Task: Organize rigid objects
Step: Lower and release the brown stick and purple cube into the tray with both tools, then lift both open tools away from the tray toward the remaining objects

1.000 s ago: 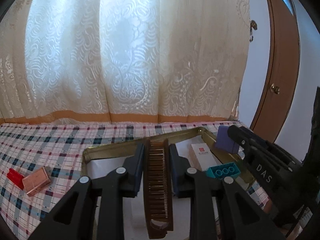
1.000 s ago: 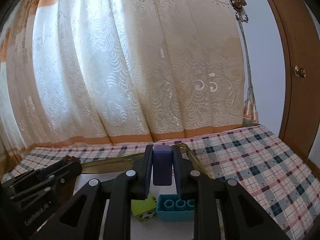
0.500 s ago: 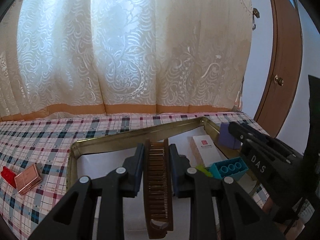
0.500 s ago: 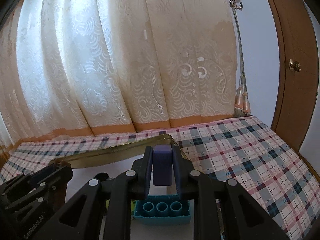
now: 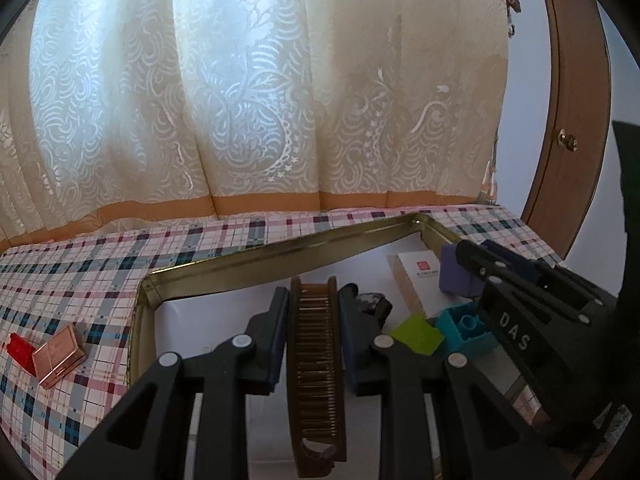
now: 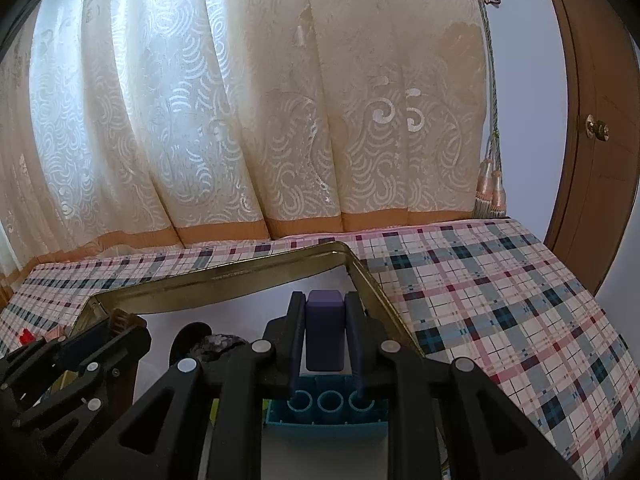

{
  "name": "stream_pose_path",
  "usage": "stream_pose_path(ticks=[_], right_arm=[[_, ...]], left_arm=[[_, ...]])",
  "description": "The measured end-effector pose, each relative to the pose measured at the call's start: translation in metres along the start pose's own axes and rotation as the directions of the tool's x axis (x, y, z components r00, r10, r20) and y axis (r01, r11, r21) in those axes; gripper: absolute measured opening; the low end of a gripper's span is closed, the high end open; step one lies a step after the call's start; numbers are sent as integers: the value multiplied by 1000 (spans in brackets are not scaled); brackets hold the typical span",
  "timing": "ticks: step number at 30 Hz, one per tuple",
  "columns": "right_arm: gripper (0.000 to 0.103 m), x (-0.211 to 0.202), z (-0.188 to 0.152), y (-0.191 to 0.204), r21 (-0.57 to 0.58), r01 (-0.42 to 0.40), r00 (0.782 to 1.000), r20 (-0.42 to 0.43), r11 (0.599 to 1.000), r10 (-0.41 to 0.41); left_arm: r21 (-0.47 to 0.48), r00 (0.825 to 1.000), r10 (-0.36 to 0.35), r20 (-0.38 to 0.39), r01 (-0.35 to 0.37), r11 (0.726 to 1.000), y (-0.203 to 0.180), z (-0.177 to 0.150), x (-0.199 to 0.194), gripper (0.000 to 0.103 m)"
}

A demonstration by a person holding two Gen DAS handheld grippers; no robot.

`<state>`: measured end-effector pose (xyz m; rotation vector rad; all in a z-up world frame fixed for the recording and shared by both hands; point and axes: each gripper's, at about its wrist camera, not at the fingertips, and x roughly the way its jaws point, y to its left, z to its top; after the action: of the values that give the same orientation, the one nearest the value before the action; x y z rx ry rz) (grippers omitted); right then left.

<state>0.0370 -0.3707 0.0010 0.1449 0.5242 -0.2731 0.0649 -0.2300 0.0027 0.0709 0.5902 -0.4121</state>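
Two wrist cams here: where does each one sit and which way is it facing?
Left wrist: on the left gripper, looking forward and down along its fingers, shut on a brown comb over the tray; right gripper at right.
Right wrist: on the right gripper, same tilt, shut on a purple block; left gripper at left.
Shared: tray, teal brick, curtain, plaid cloth.

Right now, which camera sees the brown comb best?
The left wrist view. There the brown comb runs lengthwise down the middle, clamped between the left gripper's jaws, with its teeth showing. The right wrist view shows only the comb's tip at the left edge, poking past that gripper's black body.
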Motion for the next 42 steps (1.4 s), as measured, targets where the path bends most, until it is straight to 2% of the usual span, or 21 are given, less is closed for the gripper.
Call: stream_pose_path(ticks=[8,17,21,22,23,24,25,26,27,28,30,31,33,36,39,42], right_arm=[[22,0,-1,4,-10,-4,1000,1,1000,4],[22,-2,-3,14,-53,-2,1000,8,999,2],[23,-2,-5,18,-57,-26,1000,6,998,26],[24,-3,-5,18,-51,-40,999,4,998,40],[27,-6,-4,17,-39,-60,998,10,997,60],[38,-10,-4,16,-28,-71,997,27,997,72],[47,-15,-3,15,-21,-75,996,47,997,76],[72,-21,-1,14,-12,-73,994,77,997,73],[94,-32,-1,12,7,-60,988,140,998,58],[99,-42,-1,9,21,-49,979,200,999,44],[100,-57,-1,8,32,-36,959,281,999,26],[100,-60,-1,8,32,-30,955,297,999,19],[100,-62,-2,9,39,-12,951,308,999,0],[100,-59,-4,10,52,-25,958,288,998,9],[100,-60,-7,9,74,-54,957,289,996,31],[100,-66,-11,11,82,-49,948,317,995,20]], left_arm=[[3,1000,11,-10,-11,1000,1,0,2,23],[4,998,58,-30,-58,998,6,-3,7,23],[7,997,74,-27,-74,997,7,-4,6,23],[-1,997,78,-25,-78,997,8,-4,5,26],[-4,996,86,-19,-86,996,9,-4,2,45],[-2,995,104,1,-104,995,10,-4,-2,72],[-8,993,116,34,-116,993,11,-3,-10,84],[-9,990,131,57,-131,991,12,-3,-15,103],[-5,981,162,111,-163,987,11,-2,-25,103],[2,972,182,149,-185,983,10,-2,-32,103],[24,954,220,206,-229,973,8,-1,-43,103],[25,952,221,211,-232,972,10,-2,-44,103],[7,956,212,202,-217,976,16,-3,-43,103],[-16,961,207,183,-208,978,24,-5,-41,103],[-36,959,220,179,-217,976,33,-9,-42,103],[-54,956,224,191,-218,975,39,-14,-48,103]])
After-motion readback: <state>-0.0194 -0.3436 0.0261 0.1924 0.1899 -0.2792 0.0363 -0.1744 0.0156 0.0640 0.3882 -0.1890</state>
